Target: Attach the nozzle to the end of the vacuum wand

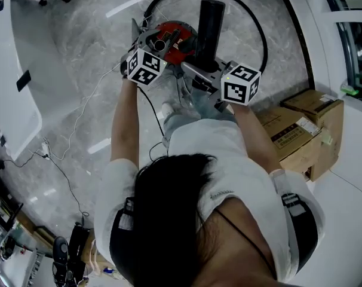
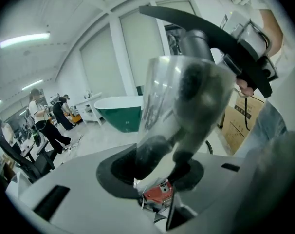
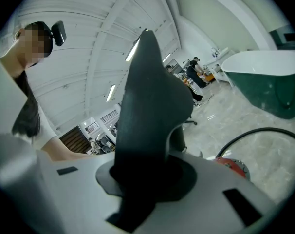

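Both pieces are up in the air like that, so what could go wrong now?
The left hand-held gripper pinches a smooth clear plastic vacuum canister; it might slip and hit the grey marble floor. The long black plastic part in the right hand-held gripper could meet it crooked and jam. The black hose loop may snag.

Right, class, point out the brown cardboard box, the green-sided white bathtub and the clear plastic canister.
brown cardboard box (image 1: 294, 139), head view, its top face.
green-sided white bathtub (image 2: 119, 117), left gripper view, its green side.
clear plastic canister (image 2: 186, 96), left gripper view, middle of its wall.
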